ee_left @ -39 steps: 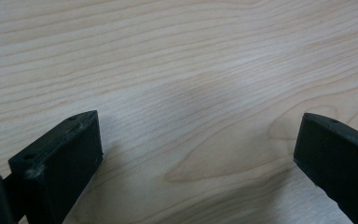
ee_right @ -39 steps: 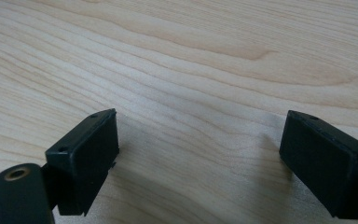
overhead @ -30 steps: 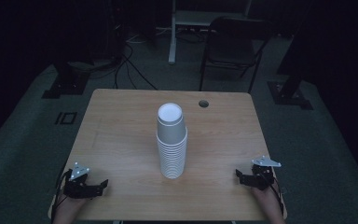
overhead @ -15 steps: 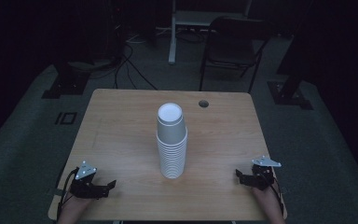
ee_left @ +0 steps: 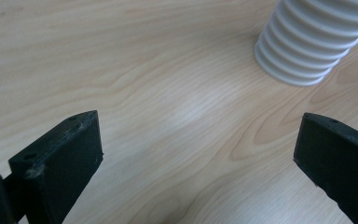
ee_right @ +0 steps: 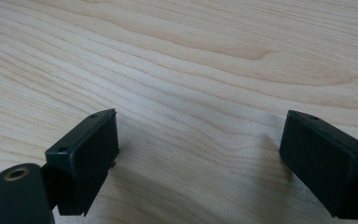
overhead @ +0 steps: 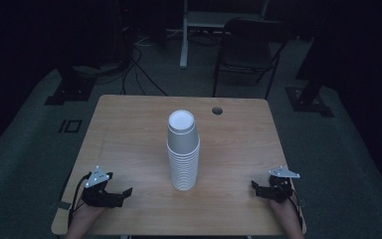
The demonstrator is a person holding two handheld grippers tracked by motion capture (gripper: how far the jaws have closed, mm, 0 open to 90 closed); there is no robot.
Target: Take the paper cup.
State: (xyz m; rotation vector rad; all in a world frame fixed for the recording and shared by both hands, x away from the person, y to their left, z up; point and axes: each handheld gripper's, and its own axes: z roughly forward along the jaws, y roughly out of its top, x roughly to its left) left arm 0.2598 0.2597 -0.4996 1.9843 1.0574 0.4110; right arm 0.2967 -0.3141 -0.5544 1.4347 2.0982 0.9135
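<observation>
The table [overhead: 129, 134] is surfaced in pale wood or wood-look laminate, seen in both gripper views as smooth with wavy brown grain and a soft sheen near the centre of the frame. The stack of cups [overhead: 183, 152], at the middle of the high view and the upper right of the left gripper view, is rendered in matt white, probably paper, with ribbed rims. The jaws of the left gripper [ee_left: 200, 158] and right gripper [ee_right: 200, 158] are shown as matt black plastic with slightly scuffed edges, and the floor [overhead: 25, 164] in the high view's lower left appears a dull grey carpet.

Black hand-held gripper [overhead: 124, 191], blocky jaws, grey plate.
</observation>
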